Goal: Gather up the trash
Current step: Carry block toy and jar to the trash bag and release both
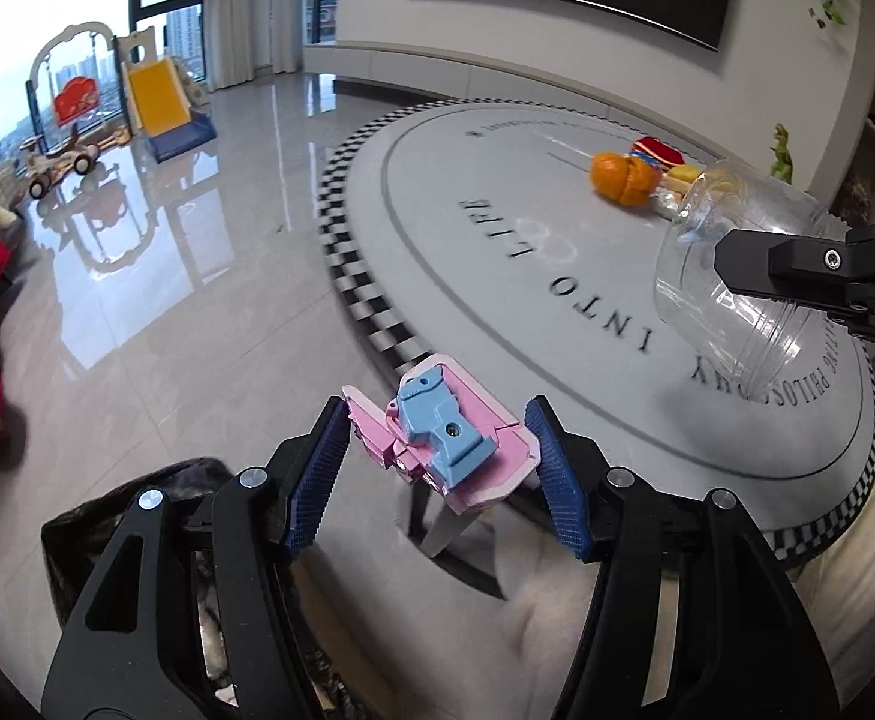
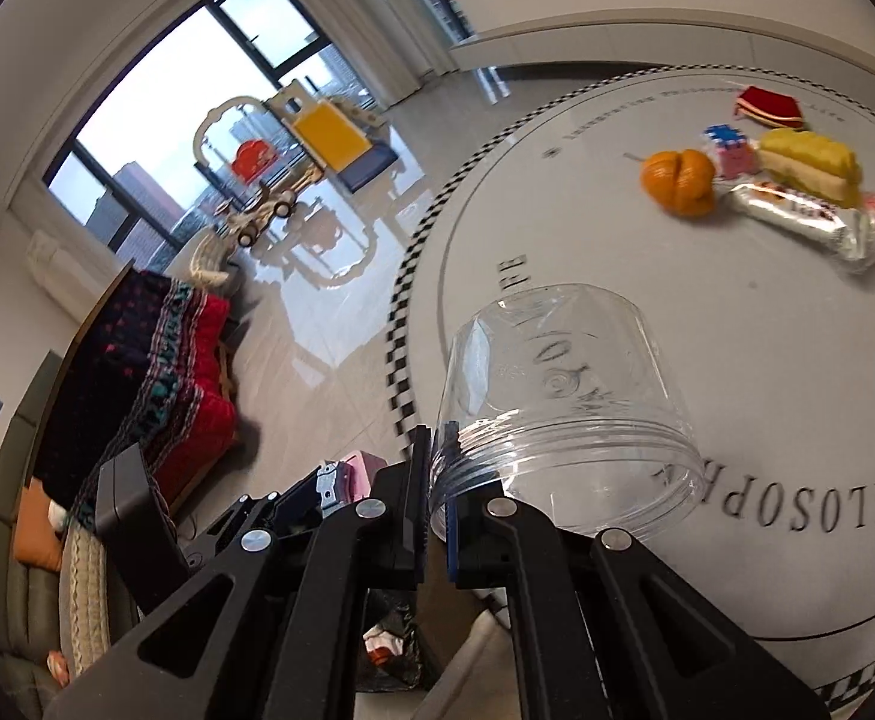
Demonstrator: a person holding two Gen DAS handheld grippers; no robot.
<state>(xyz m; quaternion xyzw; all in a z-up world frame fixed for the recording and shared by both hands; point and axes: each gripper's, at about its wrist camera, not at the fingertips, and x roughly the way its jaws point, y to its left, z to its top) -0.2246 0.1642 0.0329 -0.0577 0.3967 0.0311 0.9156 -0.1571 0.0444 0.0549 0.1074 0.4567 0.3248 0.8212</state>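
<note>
With both loads lifted off the table [image 1: 557,360], the left gripper [image 1: 437,450] clamps a pink-and-blue toy [image 1: 443,438] while the right gripper [image 2: 434,492] pinches the clear jar [image 2: 563,414] by its rim, probably to carry both to the black trash bag [image 2: 389,654] at the bottom of the frame.

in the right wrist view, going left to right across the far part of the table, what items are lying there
Round orange mandarin → small pink and blue block toy → yellow and cream cake-slice toy → crinkly clear snack wrapper. The red pouch behind them overlaps in order, so I left it out.
</note>
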